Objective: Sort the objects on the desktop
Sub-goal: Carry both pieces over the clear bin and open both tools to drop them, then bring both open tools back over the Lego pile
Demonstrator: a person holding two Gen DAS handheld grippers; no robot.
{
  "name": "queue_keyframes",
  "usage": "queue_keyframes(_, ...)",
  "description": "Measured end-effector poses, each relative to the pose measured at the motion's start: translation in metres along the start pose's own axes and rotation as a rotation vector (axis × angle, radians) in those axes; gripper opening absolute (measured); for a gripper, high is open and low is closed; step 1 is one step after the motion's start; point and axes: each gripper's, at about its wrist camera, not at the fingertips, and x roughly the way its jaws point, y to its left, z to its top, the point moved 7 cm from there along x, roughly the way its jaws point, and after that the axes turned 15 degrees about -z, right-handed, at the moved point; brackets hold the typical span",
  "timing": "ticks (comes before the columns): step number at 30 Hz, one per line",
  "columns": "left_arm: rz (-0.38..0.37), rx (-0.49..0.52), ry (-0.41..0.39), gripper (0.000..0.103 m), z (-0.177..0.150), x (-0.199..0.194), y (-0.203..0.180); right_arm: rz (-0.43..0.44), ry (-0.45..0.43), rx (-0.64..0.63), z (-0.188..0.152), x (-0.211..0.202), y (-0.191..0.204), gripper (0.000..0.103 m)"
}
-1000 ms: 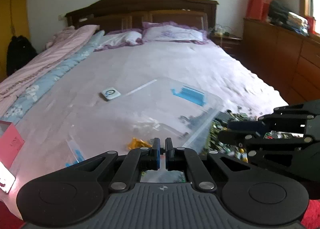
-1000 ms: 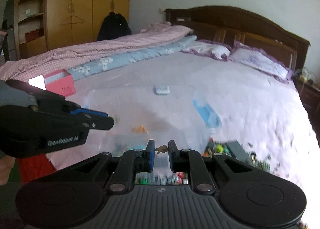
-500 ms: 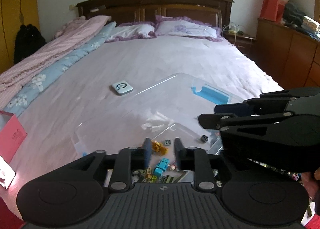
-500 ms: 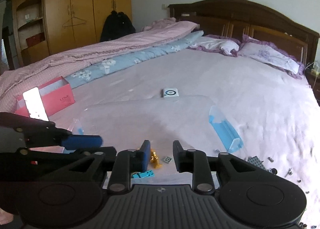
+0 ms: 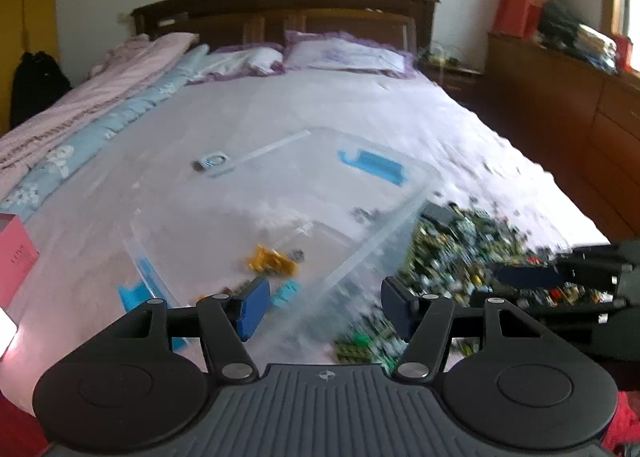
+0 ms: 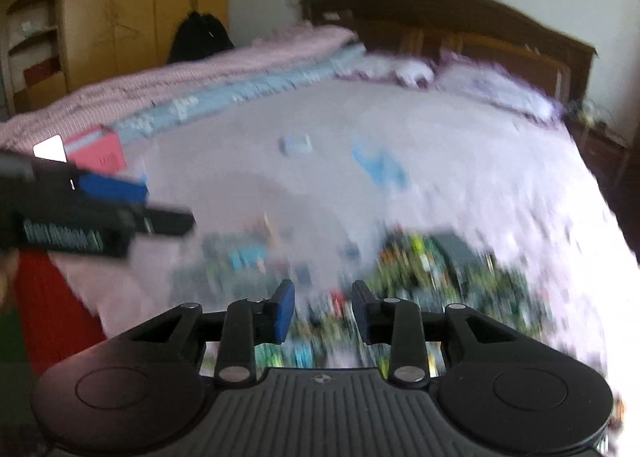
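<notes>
A clear plastic box (image 5: 384,241) with blue latches lies on the bed, with a yellow brick (image 5: 272,259) and a cyan brick (image 5: 286,291) among the few small pieces inside. A dense pile of small toy bricks (image 5: 460,249) lies on the sheet right of the box. My left gripper (image 5: 324,307) hovers over the box's near right wall, its jaws opening, nothing pressed between the pads. My right gripper (image 6: 323,309) hangs over the blurred pile of bricks (image 6: 440,269), jaws also opening, nothing gripped. Each gripper shows in the other's view: the right gripper (image 5: 492,287), the left gripper (image 6: 168,209).
A small white device (image 5: 214,161) lies beyond the box. A pink carton (image 5: 16,257) stands at the bed's left edge. Folded quilts (image 5: 100,105) run along the left, pillows (image 5: 348,53) at the headboard, a wooden dresser (image 5: 580,105) on the right.
Both grippers went from shut to open. A small piece seen between the right jaws a second ago is gone. Both views passed over the box, then swung back toward the pile.
</notes>
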Motion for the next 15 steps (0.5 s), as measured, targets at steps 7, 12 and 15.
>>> queue_keyframes(7, -0.026, 0.127, 0.036, 0.065, -0.030, 0.001, -0.045, -0.023, 0.163, 0.084, -0.085, -0.005, -0.023, 0.030)
queue_keyframes(12, -0.071, 0.137, 0.111, 0.065, -0.057, 0.017, -0.063, -0.021, 0.204, 0.103, -0.116, -0.008, -0.017, 0.030)
queue_keyframes(15, -0.086, 0.147, 0.161, 0.065, -0.075, 0.028, -0.069, -0.020, 0.211, 0.096, -0.123, -0.013, -0.014, 0.030)
